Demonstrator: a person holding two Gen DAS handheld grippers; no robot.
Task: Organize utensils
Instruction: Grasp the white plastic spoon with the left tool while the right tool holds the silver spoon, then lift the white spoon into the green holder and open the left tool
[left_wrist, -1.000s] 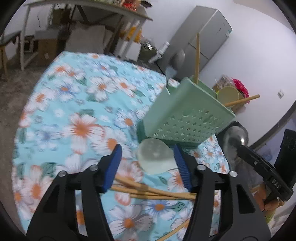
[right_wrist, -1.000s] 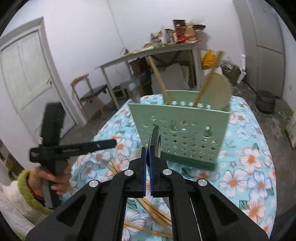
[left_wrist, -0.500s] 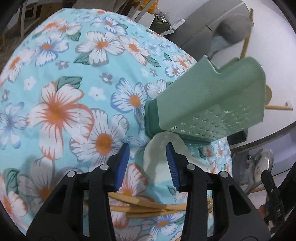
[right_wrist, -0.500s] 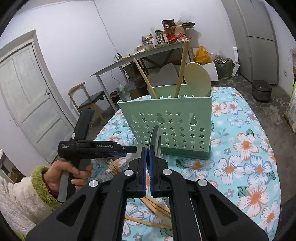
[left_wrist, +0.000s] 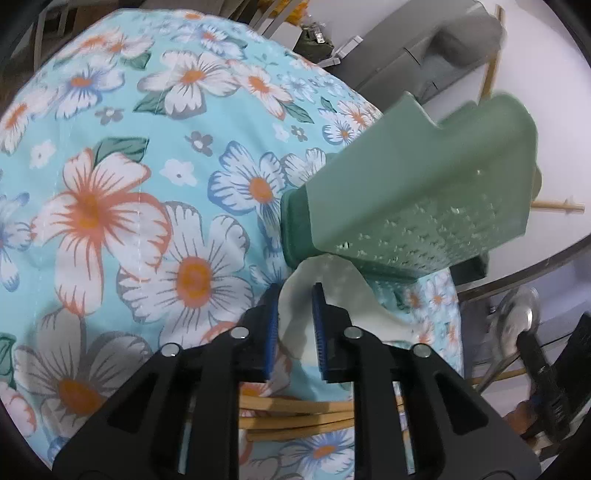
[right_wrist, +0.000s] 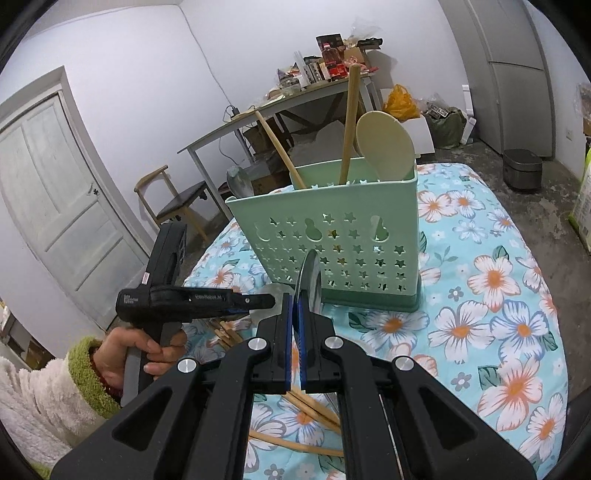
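Left gripper (left_wrist: 293, 325) closing astride pale spoon bowl (left_wrist: 325, 291), flat on cloth against green holder (left_wrist: 406, 206) base; handle probably trails back underneath. Right gripper (right_wrist: 295, 332) clamped on metal spoon (right_wrist: 309, 280), upright.

The left tool (left_wrist: 293, 325) tilts downward with jaws closing, while the right tool (right_wrist: 295, 332) is clamped shut.
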